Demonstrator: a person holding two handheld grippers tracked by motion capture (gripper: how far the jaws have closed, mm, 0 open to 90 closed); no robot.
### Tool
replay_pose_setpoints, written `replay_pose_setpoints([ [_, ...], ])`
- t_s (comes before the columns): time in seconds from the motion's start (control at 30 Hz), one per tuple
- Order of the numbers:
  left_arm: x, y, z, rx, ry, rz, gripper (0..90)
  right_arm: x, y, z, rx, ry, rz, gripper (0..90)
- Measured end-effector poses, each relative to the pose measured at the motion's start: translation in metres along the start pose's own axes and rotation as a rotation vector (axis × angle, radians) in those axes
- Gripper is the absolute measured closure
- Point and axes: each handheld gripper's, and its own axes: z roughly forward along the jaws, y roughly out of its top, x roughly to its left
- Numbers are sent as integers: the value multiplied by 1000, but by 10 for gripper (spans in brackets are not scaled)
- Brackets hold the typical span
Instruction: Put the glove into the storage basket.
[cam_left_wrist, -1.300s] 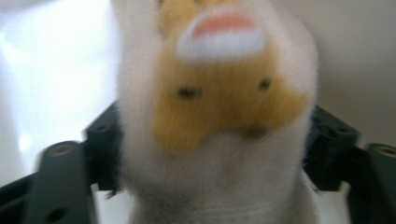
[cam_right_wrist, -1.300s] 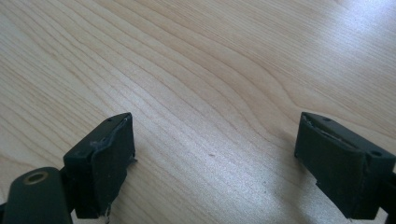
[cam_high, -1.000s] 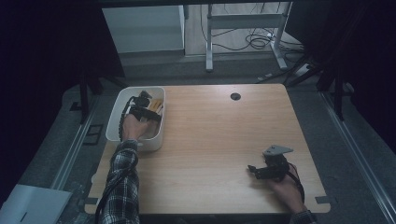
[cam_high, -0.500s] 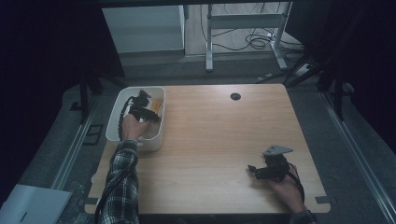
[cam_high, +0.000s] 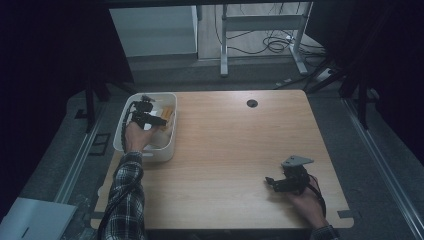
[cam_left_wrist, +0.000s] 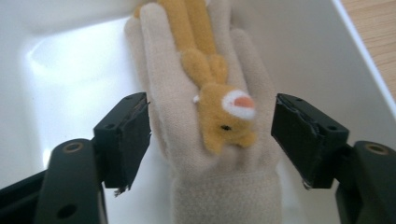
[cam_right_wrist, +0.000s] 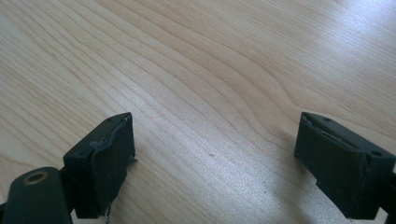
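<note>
High view: white bin (cam_high: 167, 150) at table's (cam_high: 235, 150) far left; left gripper (cam_high: 161, 121) inside, angled for a pick; right gripper (cam_high: 269, 181) parked near right.

Left gripper view: jaws just reopening, astride cream glove (cam_left_wrist: 205, 140), pads clear of it. Fleece, orange animal appliqué, ribbed cuff nearest, flat on bin floor.

Right gripper view: jaws wide, idle over bare wood.

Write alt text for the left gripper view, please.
A cream glove with a small orange plush animal on its back lies in a white tub. The left hand-held gripper has its black jaws open on either side of the glove, not pressing it.
</note>
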Motion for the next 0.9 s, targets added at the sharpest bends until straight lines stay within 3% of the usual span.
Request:
replay_pose_setpoints([
  [0.27, -4, -4, -12, -60, -1, 38, 158, 0, 0, 0, 0, 0, 0, 125],
  [0.53, -9, -10, -26, -112, -27, 45, 95, 0, 0, 0, 1, 0, -1, 125],
  [0.9, -15, -24, -37, -140, -60, 88, 34, 0, 0, 0, 1, 0, -1, 125],
])
